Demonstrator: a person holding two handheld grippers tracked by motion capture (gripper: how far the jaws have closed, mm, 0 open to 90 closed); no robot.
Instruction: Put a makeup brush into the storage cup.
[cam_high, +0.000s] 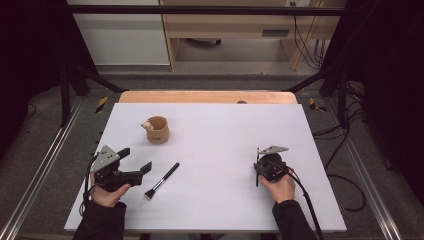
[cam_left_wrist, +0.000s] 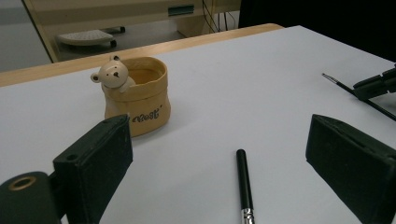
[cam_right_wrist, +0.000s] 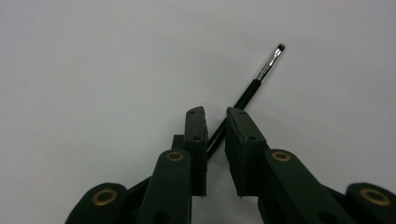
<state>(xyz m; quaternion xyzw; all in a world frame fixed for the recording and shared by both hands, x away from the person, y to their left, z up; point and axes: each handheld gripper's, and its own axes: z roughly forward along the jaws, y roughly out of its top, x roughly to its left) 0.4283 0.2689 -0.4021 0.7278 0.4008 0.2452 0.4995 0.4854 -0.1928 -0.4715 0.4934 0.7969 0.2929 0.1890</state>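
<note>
Black jaws of the right gripper (cam_right_wrist: 215, 122) are nearly together around a thin brush (cam_right_wrist: 254, 86), its handle in the narrow gap between the pads and its small tip lying on the white table (cam_high: 220, 130) beyond them. At the right of the table, the hand (cam_high: 281, 187) holds that gripper low. On the near left, the left gripper (cam_high: 136, 159) stands wide open and empty, a bigger brush (cam_high: 161, 181) just right of it. Farther back sits a bear cup (cam_high: 157, 129).

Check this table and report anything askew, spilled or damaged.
Nothing stands out. The bear pot stands upright, the large brush lies flat beside the open left tool, and the right tool has its jaws around a thin brush. No spill shows.
</note>
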